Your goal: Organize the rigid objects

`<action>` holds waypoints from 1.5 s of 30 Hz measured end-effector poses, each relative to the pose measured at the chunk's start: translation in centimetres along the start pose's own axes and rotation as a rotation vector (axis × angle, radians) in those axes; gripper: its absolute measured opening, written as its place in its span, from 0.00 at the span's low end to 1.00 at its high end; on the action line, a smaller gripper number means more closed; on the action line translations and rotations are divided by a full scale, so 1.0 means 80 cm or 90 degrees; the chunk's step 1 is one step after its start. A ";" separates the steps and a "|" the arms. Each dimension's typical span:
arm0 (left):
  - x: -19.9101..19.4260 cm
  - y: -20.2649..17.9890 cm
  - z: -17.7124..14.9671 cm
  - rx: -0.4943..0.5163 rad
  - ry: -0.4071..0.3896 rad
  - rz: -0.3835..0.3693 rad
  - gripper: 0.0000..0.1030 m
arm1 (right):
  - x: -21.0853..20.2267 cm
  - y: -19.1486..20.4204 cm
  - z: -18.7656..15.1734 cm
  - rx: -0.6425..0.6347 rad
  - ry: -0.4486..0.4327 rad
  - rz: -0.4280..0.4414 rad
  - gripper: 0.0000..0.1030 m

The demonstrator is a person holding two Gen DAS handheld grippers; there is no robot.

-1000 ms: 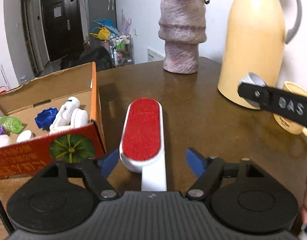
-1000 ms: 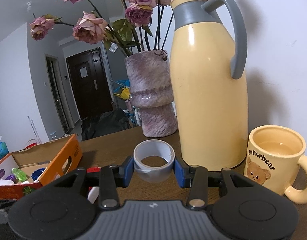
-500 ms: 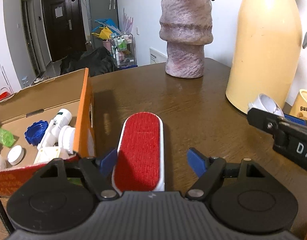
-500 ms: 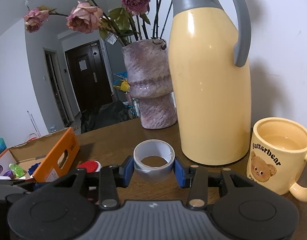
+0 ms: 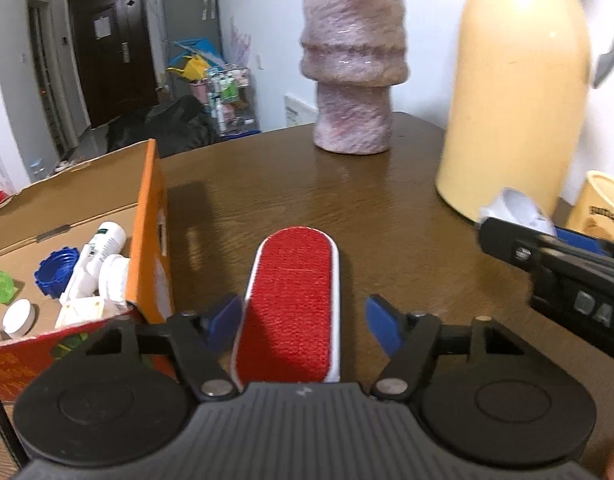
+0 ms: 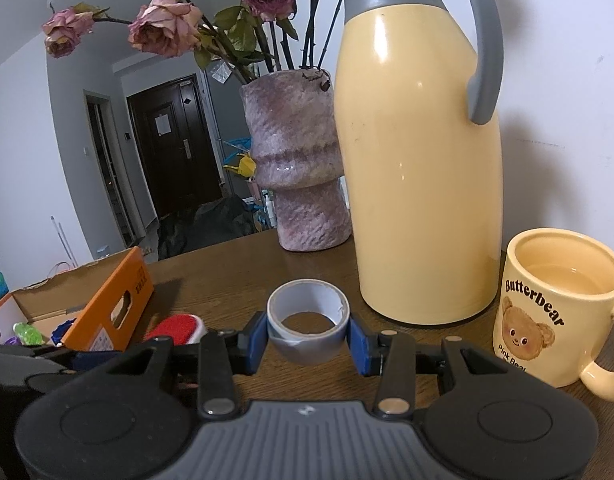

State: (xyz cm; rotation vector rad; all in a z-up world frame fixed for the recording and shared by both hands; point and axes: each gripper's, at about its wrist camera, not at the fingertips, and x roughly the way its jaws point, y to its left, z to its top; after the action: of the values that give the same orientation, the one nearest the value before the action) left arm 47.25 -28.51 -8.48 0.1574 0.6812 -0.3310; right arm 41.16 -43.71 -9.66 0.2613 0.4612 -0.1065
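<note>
The left gripper (image 5: 303, 320) straddles the red-faced lint brush (image 5: 293, 308), which lies flat on the brown desk (image 5: 347, 200) just beside the orange wall of the cardboard box (image 5: 149, 216). Its jaws have just been closing, with the brush between them, but they are not gripping yet: the left pad sits at the brush's edge while a clear gap shows on the right side. Coming in lengthwise along the brush looks like the sensible way to pinch its narrow sides. The right gripper (image 6: 307, 338) is clamped on a grey roll of tape (image 6: 307, 322), pads pressed on opposite sides of the ring and its open hole facing up; it appears to be carried just above the desk, likely waiting its turn for the box. The box already holds a blue cap (image 5: 55, 268), white bottles (image 5: 103, 256), a round white lid (image 5: 19, 316) and a green piece (image 5: 1, 284), so I would judge it the collecting place for the loose items. Behind stand a mottled pink vase (image 6: 299, 168) with faded roses, a tall yellow thermos jug (image 6: 419, 160), and a bear-printed mug (image 6: 555, 312) with liquid in it, close to the right gripper and easy to knock.
</note>
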 end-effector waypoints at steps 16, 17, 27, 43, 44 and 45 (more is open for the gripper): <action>0.016 0.005 0.000 -0.025 0.050 -0.019 0.63 | 0.000 0.000 -0.001 0.000 0.003 -0.002 0.41; 0.020 0.006 0.000 -0.027 0.061 -0.024 0.58 | 0.000 0.001 -0.001 -0.001 0.004 -0.002 0.41; 0.000 0.008 0.001 -0.026 0.024 -0.022 0.55 | -0.005 0.000 -0.001 0.000 -0.002 -0.003 0.41; -0.088 0.032 0.002 -0.056 -0.082 -0.019 0.55 | -0.048 0.022 0.004 0.011 -0.043 0.014 0.41; -0.093 0.035 0.001 -0.059 -0.086 -0.019 0.55 | -0.052 0.025 0.003 0.011 -0.046 0.016 0.41; -0.099 0.039 -0.001 -0.063 -0.091 -0.018 0.55 | -0.056 0.029 0.003 0.012 -0.048 0.018 0.41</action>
State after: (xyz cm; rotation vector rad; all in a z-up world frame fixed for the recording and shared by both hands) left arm 42.59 -23.60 -3.37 0.0291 0.5582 -0.3317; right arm 37.65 -41.34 -6.95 0.2808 0.3812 -0.0931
